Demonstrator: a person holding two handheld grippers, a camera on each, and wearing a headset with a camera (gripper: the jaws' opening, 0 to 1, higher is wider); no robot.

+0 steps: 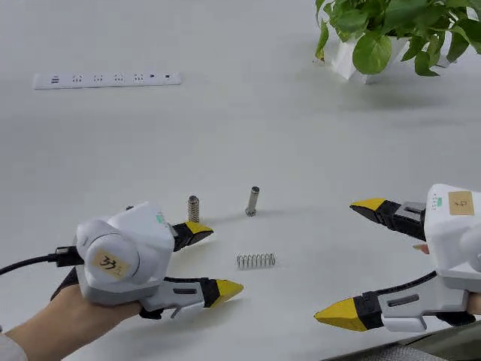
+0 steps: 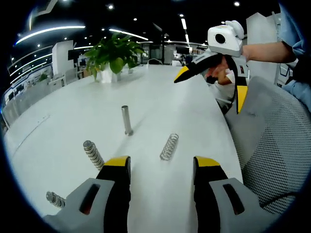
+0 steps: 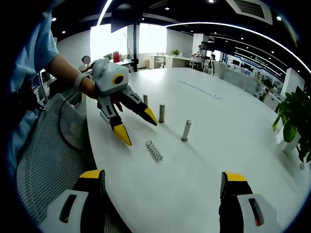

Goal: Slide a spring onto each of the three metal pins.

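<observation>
- The white table (image 1: 301,135) lies wide and open around the work, with a power strip (image 1: 107,79) and a potted plant (image 1: 383,34) along its far side, well apart from the pins
- My left gripper (image 1: 223,259) and right gripper (image 1: 338,260) both hover low with jaws apart, holding nothing
- The bare pin (image 1: 252,201) stands upright between them and a little beyond; the second pin (image 1: 194,208), just beside my left gripper's upper jaw, already wears a spring
- The loose spring (image 1: 256,260) lies on its side between my grippers, near the bare pin
- I judge it best to pinch the spring lightly across its coils near one end, keep its bore clear, tip it upright and lower it straight over the pin top
- The third pin (image 2: 55,199), also sprung, sits at the edge of the left gripper view; I cannot tell how fully either spring is seated
</observation>
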